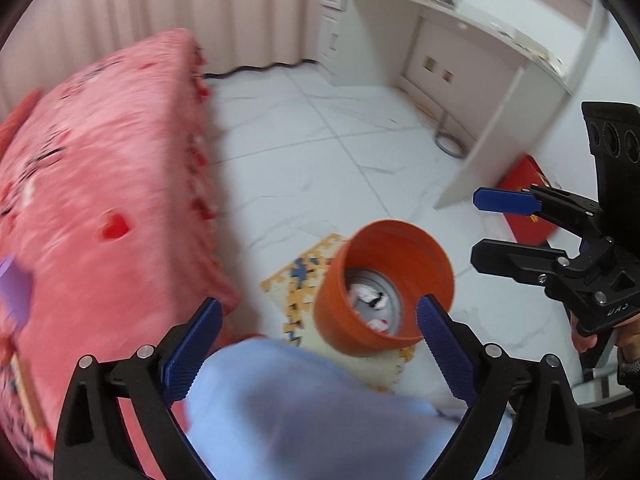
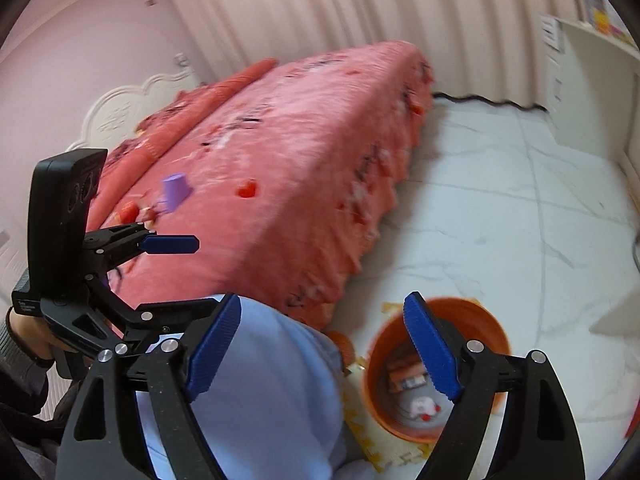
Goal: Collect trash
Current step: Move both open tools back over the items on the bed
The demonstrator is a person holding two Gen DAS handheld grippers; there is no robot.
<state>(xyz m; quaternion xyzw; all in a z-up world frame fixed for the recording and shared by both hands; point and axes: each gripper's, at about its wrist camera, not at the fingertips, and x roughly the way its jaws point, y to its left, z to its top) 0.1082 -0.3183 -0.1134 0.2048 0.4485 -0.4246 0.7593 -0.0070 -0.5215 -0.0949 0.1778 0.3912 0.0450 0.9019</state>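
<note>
1. The left gripper [image 1: 318,350] has its blue-padded fingers [image 1: 194,354] spread wide apart with nothing clamped between them; behind the gap lie a pale blue cloth [image 1: 312,408] and an orange bin [image 1: 384,288].
2. The right gripper [image 2: 322,350] also has its fingers [image 2: 430,350] well apart and empty. In the left wrist view it shows at 3 o'clock [image 1: 478,230], held by a hand [image 1: 588,336].
3. The orange bin [image 2: 436,364] stands open on the white tiled floor [image 1: 320,152], partly on a yellow puzzle mat [image 1: 298,280], near the foot corner of the bed. In the left view it sits at about 5 o'clock from centre.
4. Inside the bin lies the trash [image 1: 370,296]: white crumpled pieces, and in the right view also some orange wrappers [image 2: 406,374].
5. A bed [image 2: 280,184] with a pink-red cover fills the 9 o'clock side of the left view; a small purple object [image 2: 176,192] rests on it, too blurred to name.
6. A white worktop [image 1: 460,20] stands at 1 o'clock in the left view, with a red flat box [image 1: 524,200] on the floor beside its leg.
</note>
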